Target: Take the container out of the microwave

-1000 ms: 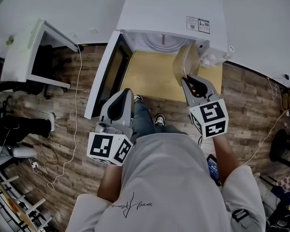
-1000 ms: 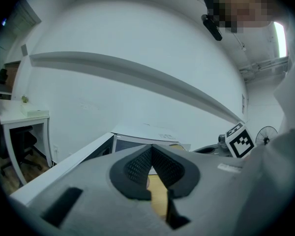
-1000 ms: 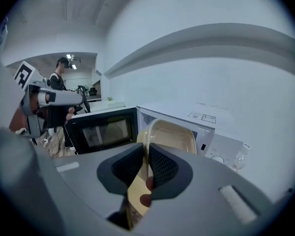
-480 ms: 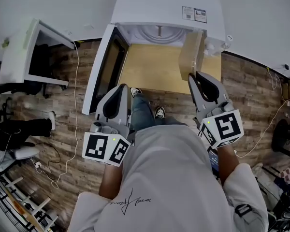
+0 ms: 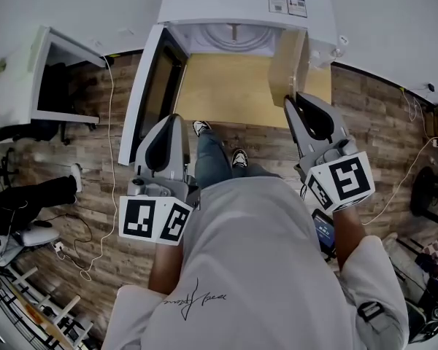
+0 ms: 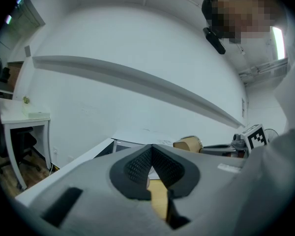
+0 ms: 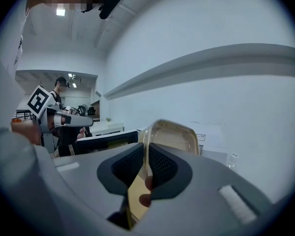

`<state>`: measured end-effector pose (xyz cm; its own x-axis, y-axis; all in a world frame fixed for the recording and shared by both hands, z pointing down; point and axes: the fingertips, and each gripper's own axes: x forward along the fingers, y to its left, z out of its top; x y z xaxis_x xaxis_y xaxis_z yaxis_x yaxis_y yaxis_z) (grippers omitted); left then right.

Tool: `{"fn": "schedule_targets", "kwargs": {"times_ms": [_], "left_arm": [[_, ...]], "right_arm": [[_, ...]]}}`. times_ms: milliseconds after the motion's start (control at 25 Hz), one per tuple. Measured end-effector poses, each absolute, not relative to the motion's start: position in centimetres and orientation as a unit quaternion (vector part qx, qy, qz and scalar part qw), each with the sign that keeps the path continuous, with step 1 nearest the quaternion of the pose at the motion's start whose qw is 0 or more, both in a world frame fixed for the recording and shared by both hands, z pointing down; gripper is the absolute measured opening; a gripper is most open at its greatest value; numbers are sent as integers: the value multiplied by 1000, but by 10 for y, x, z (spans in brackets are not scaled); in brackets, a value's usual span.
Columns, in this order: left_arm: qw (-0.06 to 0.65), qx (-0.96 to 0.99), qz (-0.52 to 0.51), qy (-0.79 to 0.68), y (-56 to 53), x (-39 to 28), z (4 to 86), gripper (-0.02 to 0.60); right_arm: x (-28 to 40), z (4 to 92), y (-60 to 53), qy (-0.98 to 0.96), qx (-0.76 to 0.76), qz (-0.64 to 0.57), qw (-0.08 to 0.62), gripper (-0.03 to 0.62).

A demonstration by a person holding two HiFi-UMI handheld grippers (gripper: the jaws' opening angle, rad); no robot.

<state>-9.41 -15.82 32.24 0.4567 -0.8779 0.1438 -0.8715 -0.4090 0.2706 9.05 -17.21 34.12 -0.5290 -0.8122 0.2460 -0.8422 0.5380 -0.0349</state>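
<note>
Step in hand: the person is drawing the container (image 5: 287, 64) out of the microwave (image 5: 233, 6); judged well along, with only the set-down on the desk (image 5: 226, 97) remaining.

Container position: it is hanging at the right side of the microwave's open front, over the desk and touching neither. Whether its far edge is wholly clear of the cavity cannot be told. It is riding tipped on its side, not level.

Right tool (image 7: 146, 154): it is clamping one thin wall of the container between its pads, and its jaws have just been closing a little further on that wall. The container looks light and translucent, with nothing visible inside.

Left tool (image 6: 151, 151): its jaws are pressing together with nothing between them. It is hovering low, in front of the open door (image 5: 150, 100), well apart from the container.

Door: it is standing swung out to the left, leaving the mouth unobstructed.

Handling note: the grip is sitting on a single wall, so the container is likely flexing. The person is better off keeping the squeeze steady than tightening further.

Path note: pulling straight back toward the body is advisable, keeping the container away from the right frame of the opening.

Orientation note: rolling the wrist until the base faces down is needed before lowering.

Set-down note: the bare desk ahead of the opening is offering room; releasing only once the base is resting flat.

Risk: a thin wall slipping from the pads during the wrist roll.
</note>
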Motion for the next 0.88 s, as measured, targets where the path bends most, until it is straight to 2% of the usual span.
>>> {"fn": "schedule_targets", "kwargs": {"times_ms": [880], "left_arm": [[141,846,3,-514,-165,-89,325,0]], "right_arm": [[87,345,-177,-876,464,69,115,48]]}}
